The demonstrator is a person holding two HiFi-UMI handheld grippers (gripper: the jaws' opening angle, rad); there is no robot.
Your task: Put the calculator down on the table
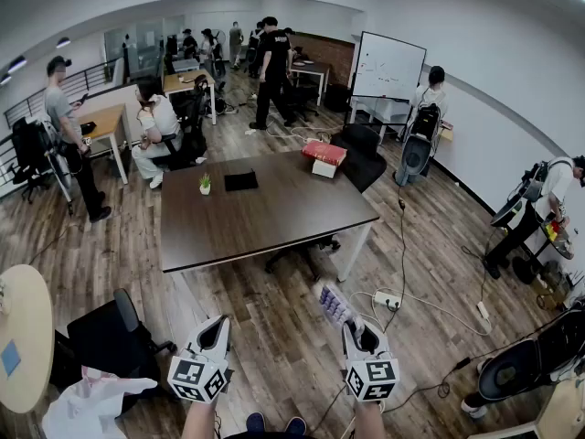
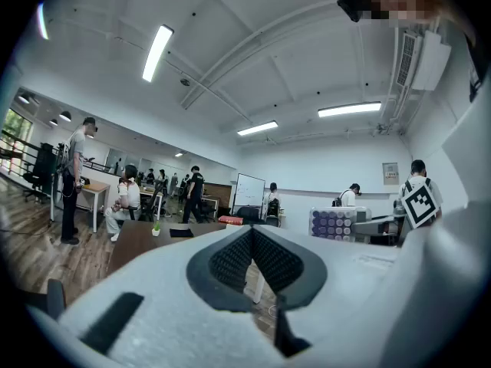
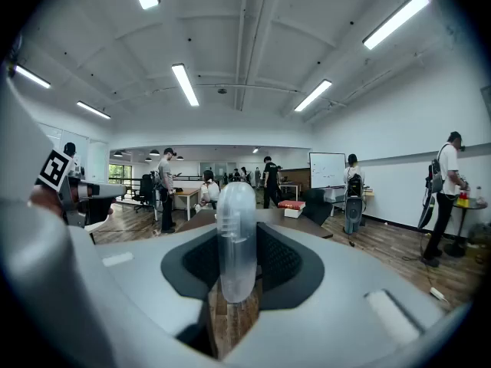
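One calculator (image 1: pixel 335 305) in right gripper (image 1: pixel 355 335) jaws; key print unreadable.

The pale grey left gripper (image 1: pixel 218 327) and right gripper (image 1: pixel 355 335) have black ribbed pads (image 2: pixel 230 261) and white cubes with black square markers (image 1: pixel 198 378); blue shoes (image 1: pixel 294 425).

the table (image 1: pixel 265 218) stands ahead of the calculator (image 1: pixel 335 305), well apart from it. on the table, a small potted plant (image 1: pixel 205 184) sits just left of a flat pad (image 1: pixel 240 181), with stacked books (image 1: pixel 324 154) at the far right corner. a whiteboard (image 1: pixel 388 66) stands behind, to the right.
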